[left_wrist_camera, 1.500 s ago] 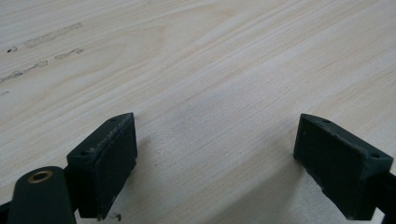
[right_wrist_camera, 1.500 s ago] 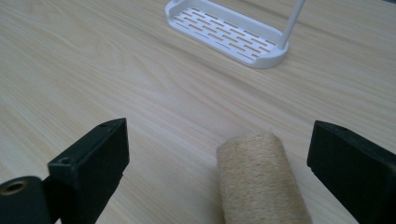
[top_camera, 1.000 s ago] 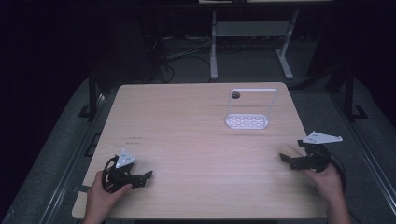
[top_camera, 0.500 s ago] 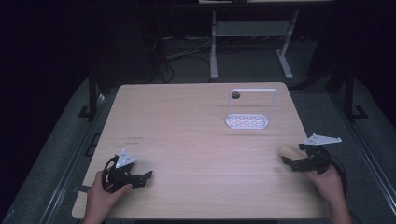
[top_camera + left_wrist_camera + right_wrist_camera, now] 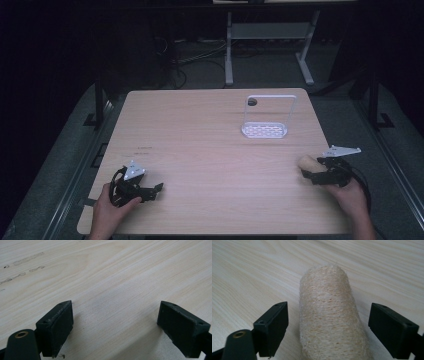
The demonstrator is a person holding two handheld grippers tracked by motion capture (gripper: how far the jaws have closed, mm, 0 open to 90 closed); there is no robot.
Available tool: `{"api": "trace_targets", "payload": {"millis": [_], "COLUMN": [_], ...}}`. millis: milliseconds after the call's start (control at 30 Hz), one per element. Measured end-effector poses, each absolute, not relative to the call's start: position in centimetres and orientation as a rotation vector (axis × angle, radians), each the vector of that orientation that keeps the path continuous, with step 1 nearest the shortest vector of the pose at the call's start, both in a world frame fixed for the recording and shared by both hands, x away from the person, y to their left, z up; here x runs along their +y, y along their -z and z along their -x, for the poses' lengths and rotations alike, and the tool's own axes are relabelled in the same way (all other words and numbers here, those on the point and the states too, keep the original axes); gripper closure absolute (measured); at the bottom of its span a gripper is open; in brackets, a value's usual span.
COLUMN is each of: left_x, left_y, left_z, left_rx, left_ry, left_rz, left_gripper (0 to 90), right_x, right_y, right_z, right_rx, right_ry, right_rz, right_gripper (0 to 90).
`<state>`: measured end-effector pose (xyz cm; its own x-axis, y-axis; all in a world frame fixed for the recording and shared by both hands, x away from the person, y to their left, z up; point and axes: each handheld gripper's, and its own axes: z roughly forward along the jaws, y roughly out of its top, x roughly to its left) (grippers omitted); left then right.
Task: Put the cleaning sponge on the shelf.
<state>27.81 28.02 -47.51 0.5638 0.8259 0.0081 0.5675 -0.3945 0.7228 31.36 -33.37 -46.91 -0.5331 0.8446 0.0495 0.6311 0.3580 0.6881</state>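
Right gripper (image 5: 314, 170) fingers closing around loofah roll (image 5: 329, 315), apparently untouched; left gripper (image 5: 150, 190) released.

Loofah roll (image 5: 329, 315) lies on table (image 5: 200, 135), rack (image 5: 265, 130) behind.

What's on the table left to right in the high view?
Left tongs → white rack → loofah → right tongs, loofah between its jaws.
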Motion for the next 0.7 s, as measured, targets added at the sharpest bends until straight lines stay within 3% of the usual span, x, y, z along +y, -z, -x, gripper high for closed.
{"api": "trace_targets", "payload": {"millis": [700], "left_x": [28.02], "left_y": [47.51], "left_z": [-27.82], "left_rx": [1.111], "left_ry": [-0.484], "left_rz": [-2.112], "left_gripper": [12.9], "right_x": [-33.54], "right_y": [46.79], "right_z": [-31.15], "right_rx": [2.322], "right_ry": [-0.941], "right_rz": [-1.276], "right_gripper": [40.8]}}
